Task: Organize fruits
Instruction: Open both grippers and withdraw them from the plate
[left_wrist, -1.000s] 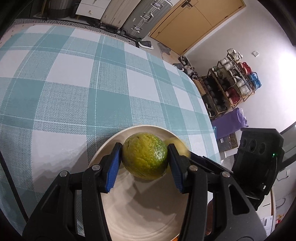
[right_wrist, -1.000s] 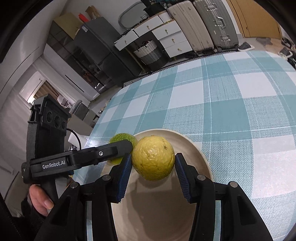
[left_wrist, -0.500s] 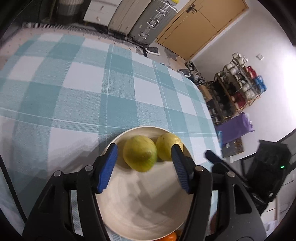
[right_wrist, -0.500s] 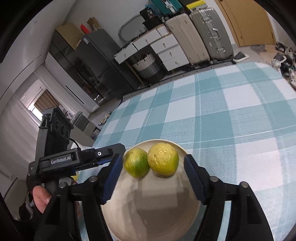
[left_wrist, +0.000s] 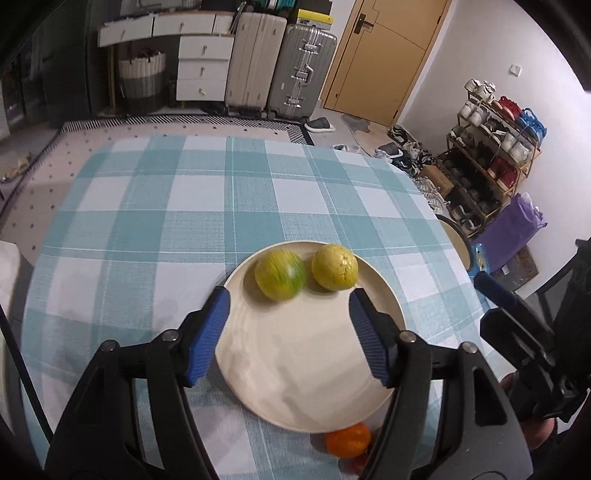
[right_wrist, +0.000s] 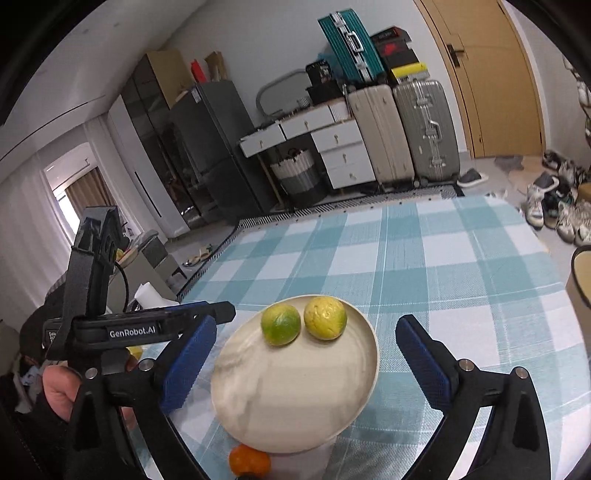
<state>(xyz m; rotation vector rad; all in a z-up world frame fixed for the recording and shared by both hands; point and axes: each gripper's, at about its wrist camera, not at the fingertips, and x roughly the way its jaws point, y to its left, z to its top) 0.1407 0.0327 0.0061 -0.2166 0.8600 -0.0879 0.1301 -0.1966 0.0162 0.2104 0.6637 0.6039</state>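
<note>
With both citrus fruits now lying on the cream plate (left_wrist: 376, 295), the placing step looks finished. The green-and-yellow fruit (left_wrist: 280, 273) and the yellow fruit (left_wrist: 335, 267) sit side by side, touching or very nearly so, at the far part of the plate, just ahead of the tongs' tips. An orange fruit (left_wrist: 348, 439) lies on the checked tablecloth (left_wrist: 147, 206) just outside the plate's near rim, below the tongs and toward the holder, with a small red thing beside it, too hidden to name.

The left gripper (left_wrist: 288, 325) hangs over the plate with its blue-padded jaws spread wide and holding nothing. The right gripper (right_wrist: 306, 354) is likewise wide open and empty, also above the plate.

A second ago each tong was clamped on one fruit, the left on the green one and the right on the yellow; since then both have let go and drawn back and up, and the fruits have settled.

Next, judging by the layout, the orange fruit needs picking up: one tong must come back toward the near rim, straddle it and close gently so it does not roll.
</note>
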